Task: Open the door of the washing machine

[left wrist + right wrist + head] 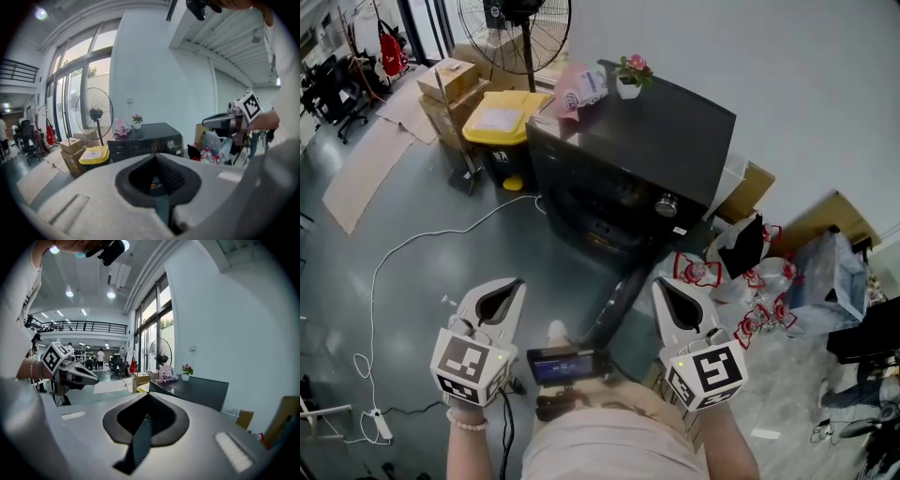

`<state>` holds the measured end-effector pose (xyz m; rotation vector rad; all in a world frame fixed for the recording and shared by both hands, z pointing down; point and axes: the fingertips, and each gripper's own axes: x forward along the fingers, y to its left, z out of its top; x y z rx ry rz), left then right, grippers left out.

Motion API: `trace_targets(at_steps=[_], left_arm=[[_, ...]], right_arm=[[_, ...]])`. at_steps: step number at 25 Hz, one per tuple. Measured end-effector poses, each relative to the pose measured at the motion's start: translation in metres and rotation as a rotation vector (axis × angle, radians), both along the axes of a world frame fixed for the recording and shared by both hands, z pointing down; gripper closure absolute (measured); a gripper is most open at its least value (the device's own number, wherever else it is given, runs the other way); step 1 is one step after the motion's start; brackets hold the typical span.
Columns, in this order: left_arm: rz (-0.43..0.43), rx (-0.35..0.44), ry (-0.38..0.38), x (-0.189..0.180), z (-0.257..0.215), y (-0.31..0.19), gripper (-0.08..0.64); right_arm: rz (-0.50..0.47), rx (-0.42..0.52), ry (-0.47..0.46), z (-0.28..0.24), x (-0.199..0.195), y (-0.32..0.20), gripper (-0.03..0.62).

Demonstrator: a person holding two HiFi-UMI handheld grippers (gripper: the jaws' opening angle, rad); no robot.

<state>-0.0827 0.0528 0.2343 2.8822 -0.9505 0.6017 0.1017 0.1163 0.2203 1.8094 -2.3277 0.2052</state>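
The washing machine (628,159) stands against the wall between a yellow bin (502,117) and a heap of bags (750,272), with the left gripper (508,289) and right gripper (667,289) well short of it, both closed and empty.

Head view steeply down — gripper views level, all facing washing machine (661,141)
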Motion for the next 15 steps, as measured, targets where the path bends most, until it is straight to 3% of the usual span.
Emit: trace_targets(at_steps=[15], left_arm=[[0.007,0.003,0.012,0.0026,-0.0022,0.0024,0.566]], right_arm=[[0.017,-0.005,0.003,0.0008,0.0027,0.0029,0.588]])
